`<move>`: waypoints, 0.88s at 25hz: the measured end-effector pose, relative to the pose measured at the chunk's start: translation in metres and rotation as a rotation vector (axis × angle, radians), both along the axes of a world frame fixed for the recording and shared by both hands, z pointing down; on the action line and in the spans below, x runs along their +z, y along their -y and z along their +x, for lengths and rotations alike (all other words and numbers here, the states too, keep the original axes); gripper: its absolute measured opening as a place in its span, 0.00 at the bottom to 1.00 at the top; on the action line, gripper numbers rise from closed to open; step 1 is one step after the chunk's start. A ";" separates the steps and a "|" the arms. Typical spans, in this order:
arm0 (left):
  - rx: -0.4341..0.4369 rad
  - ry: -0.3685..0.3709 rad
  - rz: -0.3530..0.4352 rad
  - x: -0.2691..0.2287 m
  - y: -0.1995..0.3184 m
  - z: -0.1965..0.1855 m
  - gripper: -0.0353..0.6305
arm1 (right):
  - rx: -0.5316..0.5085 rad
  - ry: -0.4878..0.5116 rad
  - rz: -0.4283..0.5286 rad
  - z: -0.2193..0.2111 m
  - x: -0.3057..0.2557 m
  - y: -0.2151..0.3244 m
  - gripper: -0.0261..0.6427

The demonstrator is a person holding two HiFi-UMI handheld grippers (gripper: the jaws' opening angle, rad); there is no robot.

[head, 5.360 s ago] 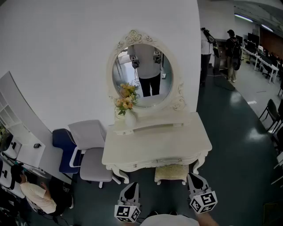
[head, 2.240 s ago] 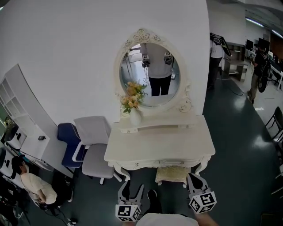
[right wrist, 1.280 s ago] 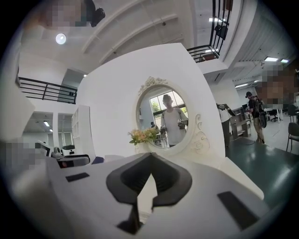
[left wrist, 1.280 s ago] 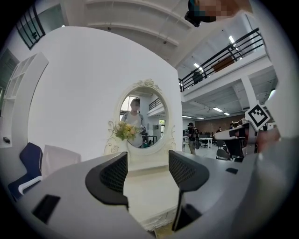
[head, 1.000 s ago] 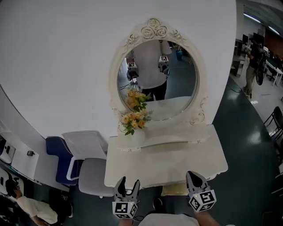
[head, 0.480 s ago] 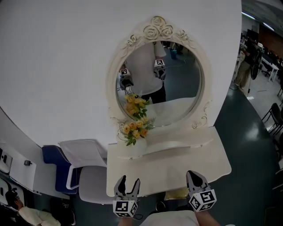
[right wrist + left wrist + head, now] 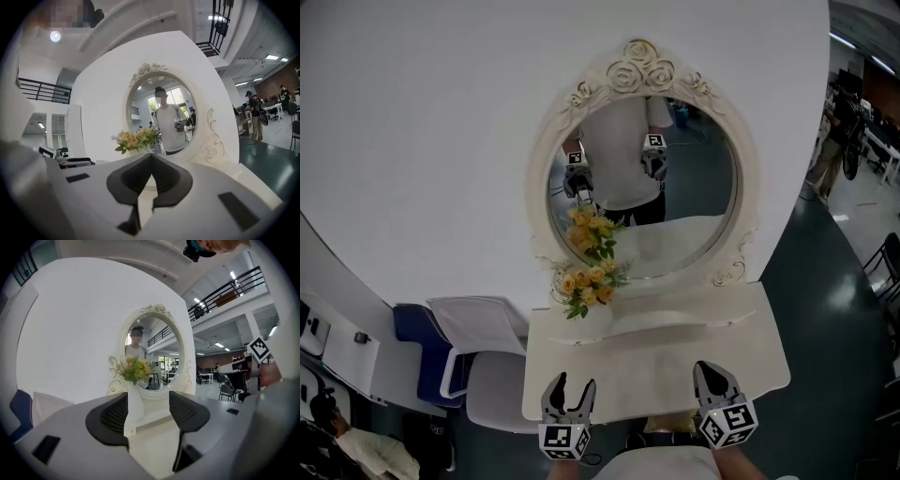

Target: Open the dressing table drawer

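My left gripper (image 7: 574,385) is over the near left corner of the dressing table (image 7: 675,349), its jaws spread with nothing between them. My right gripper (image 7: 711,371) is over the near edge toward the right corner, jaws pressed together and empty. The drawer front lies below the near edge, hidden from above. A vase of flowers (image 7: 587,317) stands at the far left corner, touching the oval mirror (image 7: 675,187).

The bench (image 7: 675,366) top is hiding the drawer front; the stool (image 7: 668,425) is peeking out, mostly covered, under its near edge.
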State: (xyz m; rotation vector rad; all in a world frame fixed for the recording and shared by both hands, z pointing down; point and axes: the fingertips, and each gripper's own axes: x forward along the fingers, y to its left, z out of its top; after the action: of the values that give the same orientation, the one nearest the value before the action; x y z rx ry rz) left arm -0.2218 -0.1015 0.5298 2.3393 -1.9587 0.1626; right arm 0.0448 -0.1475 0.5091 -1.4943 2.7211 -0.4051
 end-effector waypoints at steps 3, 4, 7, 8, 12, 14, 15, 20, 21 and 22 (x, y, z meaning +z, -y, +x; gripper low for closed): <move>-0.023 0.004 -0.008 0.000 0.006 0.003 0.46 | -0.031 -0.012 0.008 0.004 -0.005 0.012 0.05; -0.031 0.005 -0.011 0.001 0.008 0.004 0.46 | -0.039 -0.016 0.013 0.005 -0.008 0.017 0.05; -0.045 0.011 -0.025 0.005 0.014 0.008 0.46 | -0.053 -0.011 0.021 0.009 -0.012 0.027 0.05; -0.048 0.014 -0.030 0.007 0.015 0.009 0.46 | -0.056 -0.009 0.021 0.010 -0.012 0.030 0.05; -0.059 0.023 -0.046 0.014 0.021 0.014 0.46 | -0.069 -0.008 0.018 0.012 -0.010 0.037 0.05; -0.062 0.027 -0.059 0.019 0.023 0.015 0.46 | -0.072 -0.004 0.012 0.012 -0.008 0.039 0.05; -0.063 0.031 -0.066 0.022 0.023 0.015 0.46 | -0.072 -0.002 0.010 0.012 -0.007 0.039 0.05; -0.067 0.043 -0.100 0.039 0.027 0.014 0.46 | -0.070 0.006 0.008 0.011 -0.006 0.044 0.05; -0.066 0.050 -0.108 0.044 0.028 0.014 0.46 | -0.069 0.006 0.008 0.011 -0.006 0.045 0.05; -0.065 0.057 -0.118 0.049 0.029 0.013 0.46 | -0.067 0.006 0.008 0.011 -0.005 0.045 0.05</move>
State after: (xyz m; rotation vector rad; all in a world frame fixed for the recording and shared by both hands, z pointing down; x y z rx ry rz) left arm -0.2085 -0.1303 0.5789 2.2184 -1.9893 0.3333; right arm 0.0559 -0.1929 0.5036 -1.4007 2.7714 -0.3991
